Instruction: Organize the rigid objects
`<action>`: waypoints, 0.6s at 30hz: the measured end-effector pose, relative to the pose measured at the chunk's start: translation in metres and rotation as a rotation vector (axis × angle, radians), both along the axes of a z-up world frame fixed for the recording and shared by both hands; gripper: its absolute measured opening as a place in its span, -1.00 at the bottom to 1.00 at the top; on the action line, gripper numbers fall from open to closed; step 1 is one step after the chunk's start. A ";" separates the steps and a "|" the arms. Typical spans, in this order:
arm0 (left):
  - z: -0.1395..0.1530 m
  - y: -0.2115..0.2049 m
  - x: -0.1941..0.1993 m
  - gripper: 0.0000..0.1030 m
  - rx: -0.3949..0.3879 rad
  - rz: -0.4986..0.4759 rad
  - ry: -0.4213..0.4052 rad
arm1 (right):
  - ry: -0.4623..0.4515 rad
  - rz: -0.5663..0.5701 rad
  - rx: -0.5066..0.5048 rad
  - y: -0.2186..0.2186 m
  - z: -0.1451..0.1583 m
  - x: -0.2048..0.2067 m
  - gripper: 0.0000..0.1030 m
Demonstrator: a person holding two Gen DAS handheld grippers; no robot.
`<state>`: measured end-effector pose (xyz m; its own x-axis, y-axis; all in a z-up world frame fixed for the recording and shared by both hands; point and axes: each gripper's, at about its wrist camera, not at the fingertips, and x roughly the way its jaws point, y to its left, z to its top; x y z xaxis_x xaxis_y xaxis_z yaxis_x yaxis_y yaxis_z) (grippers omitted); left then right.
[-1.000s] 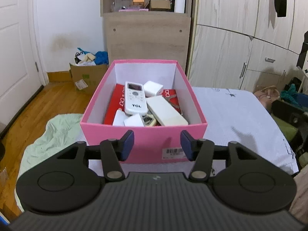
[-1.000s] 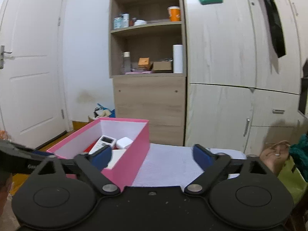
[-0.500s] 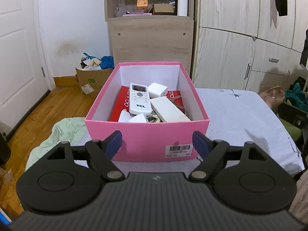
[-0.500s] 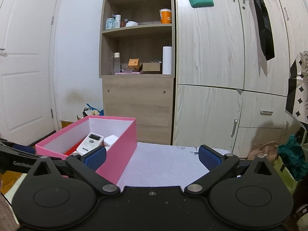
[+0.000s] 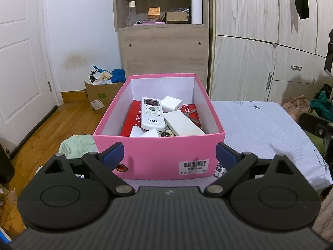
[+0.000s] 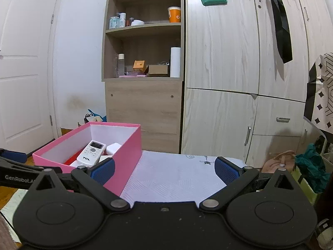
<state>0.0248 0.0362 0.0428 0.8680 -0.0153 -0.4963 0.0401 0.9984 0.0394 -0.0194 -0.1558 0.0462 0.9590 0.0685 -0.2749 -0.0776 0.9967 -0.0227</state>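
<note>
A pink box (image 5: 158, 156) stands on the pale bed cover (image 5: 256, 125). Inside lie a white TCL remote (image 5: 151, 113), a white charger block (image 5: 171, 104), a long white block (image 5: 183, 124), a red flat box (image 5: 133, 118) and small white pieces. My left gripper (image 5: 169, 156) hovers just before the box's near wall, jaws still opening, nothing between the pads. In the right wrist view the pink box (image 6: 124, 145) sits at the left with the remote (image 6: 91, 153) showing. My right gripper (image 6: 164, 169) stands open over the cover, empty.
A wooden shelf unit (image 5: 162, 37) and wardrobe doors (image 5: 249, 52) stand behind the bed. A cardboard box (image 5: 102, 95) of clutter sits on the wood floor (image 5: 41, 133) by a white door (image 5: 18, 62). Green cloth (image 5: 77, 145) lies left of the bed. Bags (image 6: 308, 166) crowd the right.
The left gripper's jaws have spread from fairly narrow to wide. Both wrist views have tilted slightly, so the pink box sits a little lower and farther left in the right view.
</note>
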 end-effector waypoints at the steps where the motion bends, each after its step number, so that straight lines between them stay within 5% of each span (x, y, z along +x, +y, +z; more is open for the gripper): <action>1: 0.000 -0.001 0.000 0.90 0.004 0.004 -0.003 | -0.001 0.000 0.000 0.000 0.000 0.000 1.00; 18: -0.006 0.003 -0.006 0.99 -0.048 0.029 -0.037 | -0.017 -0.037 -0.004 0.002 -0.004 -0.002 1.00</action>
<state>0.0188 0.0394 0.0369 0.8860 -0.0132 -0.4635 0.0110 0.9999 -0.0075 -0.0218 -0.1538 0.0420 0.9654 0.0320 -0.2590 -0.0405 0.9988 -0.0274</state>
